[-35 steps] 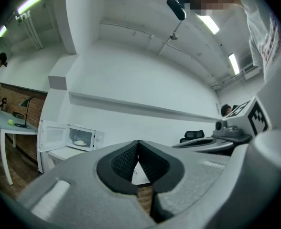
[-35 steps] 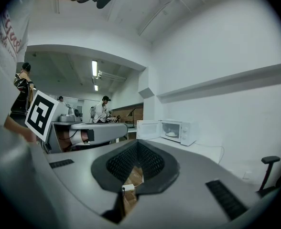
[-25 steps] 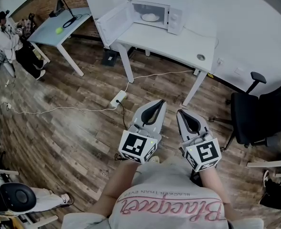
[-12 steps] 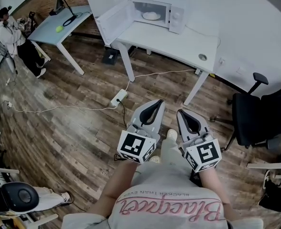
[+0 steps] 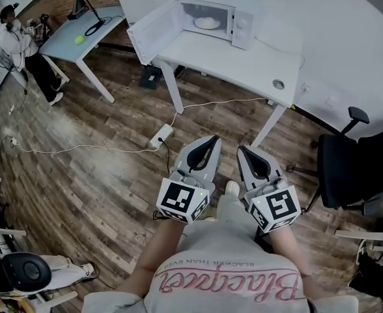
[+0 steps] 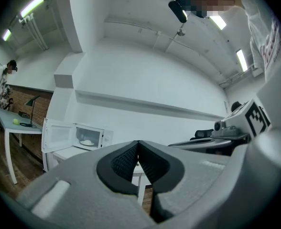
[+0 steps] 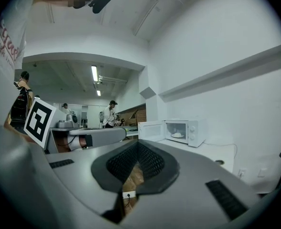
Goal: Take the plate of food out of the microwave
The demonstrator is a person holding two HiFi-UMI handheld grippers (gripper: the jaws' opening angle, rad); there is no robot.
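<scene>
Microwave (image 5: 234, 19) on white desk (image 5: 243, 60), door (image 5: 154, 30) swung open. Plate of food (image 5: 207, 23) sits inside cavity, well apart from both grippers. Left gripper (image 5: 215, 139) and right gripper (image 5: 241, 150) held side by side over wood floor (image 5: 100, 175), in front of operator's torso. Left gripper view: jaw tips pressed together, nothing between. Right gripper view: tips likewise met, empty. Head view only: power strip (image 5: 161, 134) w/ cable, black office chair (image 5: 357, 162), green ball (image 5: 81, 40) on second desk (image 5: 58, 47). Right gripper view only: people (image 7: 111, 113) in far room.
</scene>
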